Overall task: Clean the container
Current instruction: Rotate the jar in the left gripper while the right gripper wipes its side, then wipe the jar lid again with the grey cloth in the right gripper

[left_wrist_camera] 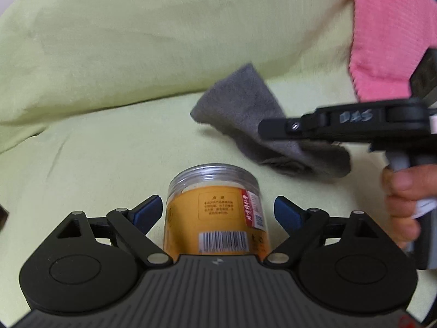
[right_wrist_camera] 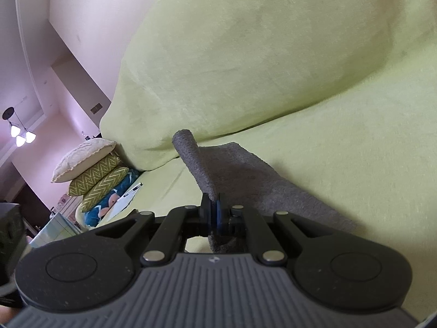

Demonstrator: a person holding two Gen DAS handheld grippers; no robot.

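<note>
On the sofa [left_wrist_camera: 109, 142], the jar [left_wrist_camera: 217, 210] stands between the wide-open left tongs [left_wrist_camera: 218, 213], untouched. The right tongs [right_wrist_camera: 213, 213] are clamped on a cloth [right_wrist_camera: 245, 172].

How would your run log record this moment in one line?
left gripper: open around jar | right gripper: shut on grey cloth | wiping: not begun

A pale green sofa seat [left_wrist_camera: 95, 164] fills most of both views, with its plump back cushion [right_wrist_camera: 245, 54] of the same cloth rising behind it. A pink ribbed cloth [left_wrist_camera: 390, 41] hangs at the upper right of the left wrist view. At the sofa's far end lean stacked pillows [right_wrist_camera: 92, 169]: one cream, two with yellow-green zigzags, one dark teal with patterns. Beyond them, a lit ceiling lamp [right_wrist_camera: 20, 134] hangs against pinkish walls [right_wrist_camera: 90, 13].
</note>
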